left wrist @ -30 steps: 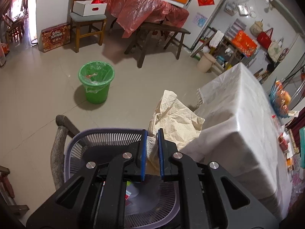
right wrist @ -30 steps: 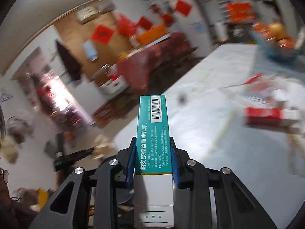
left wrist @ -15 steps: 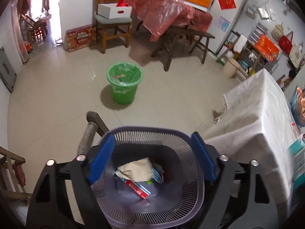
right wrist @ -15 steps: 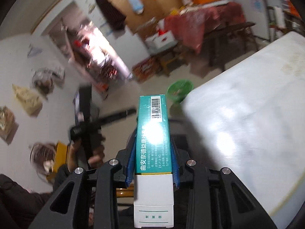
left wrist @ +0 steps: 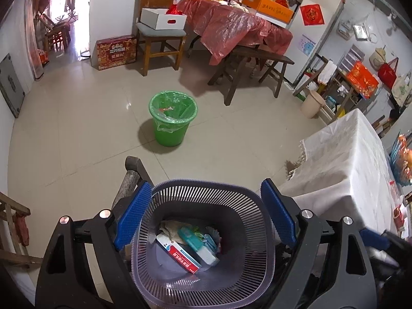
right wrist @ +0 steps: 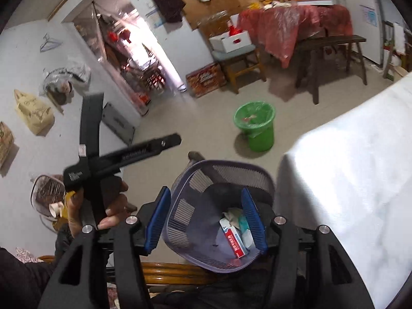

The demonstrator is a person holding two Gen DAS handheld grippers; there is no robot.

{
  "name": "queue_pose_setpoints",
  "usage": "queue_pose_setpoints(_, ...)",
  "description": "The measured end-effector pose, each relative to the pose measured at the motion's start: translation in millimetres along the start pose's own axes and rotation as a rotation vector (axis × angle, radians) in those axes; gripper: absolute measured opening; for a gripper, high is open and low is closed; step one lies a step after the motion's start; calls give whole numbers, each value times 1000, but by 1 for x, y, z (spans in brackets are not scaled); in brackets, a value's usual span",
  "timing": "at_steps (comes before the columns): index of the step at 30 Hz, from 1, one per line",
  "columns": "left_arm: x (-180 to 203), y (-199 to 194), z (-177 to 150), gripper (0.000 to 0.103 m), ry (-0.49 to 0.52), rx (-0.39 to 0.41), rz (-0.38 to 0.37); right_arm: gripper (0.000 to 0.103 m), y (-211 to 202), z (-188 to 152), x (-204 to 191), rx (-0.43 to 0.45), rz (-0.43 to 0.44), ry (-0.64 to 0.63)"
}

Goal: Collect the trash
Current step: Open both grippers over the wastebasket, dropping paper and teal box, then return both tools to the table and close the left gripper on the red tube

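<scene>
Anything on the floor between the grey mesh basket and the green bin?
Nothing: bare tile between mesh basket and green bin, clearest in the left wrist view.

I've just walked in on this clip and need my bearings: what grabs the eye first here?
The purple mesh wastebasket right under both grippers, with a red-and-white box and other packaging at its bottom. Behind it on the tiled floor stands a bright green bin; a white-clothed table fills the right.

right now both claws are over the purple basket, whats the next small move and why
Probably swing the right claw back toward the white-covered table for more trash. Its jaws are opening with nothing between them, and the teal box already lies in the purple basket.
</scene>
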State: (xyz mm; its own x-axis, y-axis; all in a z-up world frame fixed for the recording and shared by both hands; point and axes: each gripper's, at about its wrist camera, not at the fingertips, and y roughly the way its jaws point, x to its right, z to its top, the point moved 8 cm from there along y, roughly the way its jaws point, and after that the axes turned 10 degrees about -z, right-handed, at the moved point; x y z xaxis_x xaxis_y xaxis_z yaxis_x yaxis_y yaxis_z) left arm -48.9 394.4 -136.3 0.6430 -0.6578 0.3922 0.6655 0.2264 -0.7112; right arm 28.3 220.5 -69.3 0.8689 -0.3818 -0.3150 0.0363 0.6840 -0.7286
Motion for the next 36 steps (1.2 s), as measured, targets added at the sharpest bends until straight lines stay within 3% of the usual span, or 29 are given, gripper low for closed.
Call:
queue_pose_setpoints(5, 18, 5, -6, 84, 25, -25, -31, 63, -29, 1, 42, 66, -49, 64)
queue_pose_setpoints(9, 43, 5, -7, 84, 83, -30, -47, 70, -67, 2, 75, 162, -146, 97)
queue_pose_setpoints(14, 86, 6, -12, 84, 168, -44, -103, 90, -123, 0, 131, 298, -300, 188)
queue_pose_setpoints(23, 173, 12, -21, 87, 342, -74, -184, 91, -216, -56, 252, 434, -522, 418)
queue_pose_setpoints(31, 314, 41, -57, 91, 537, -163, -345, 92, -279, -128, 342, 523, -706, 615)
queue_pose_setpoints(36, 413, 64, -98, 91, 717, -211, -438, 92, -297, -166, 380, 574, -701, 737)
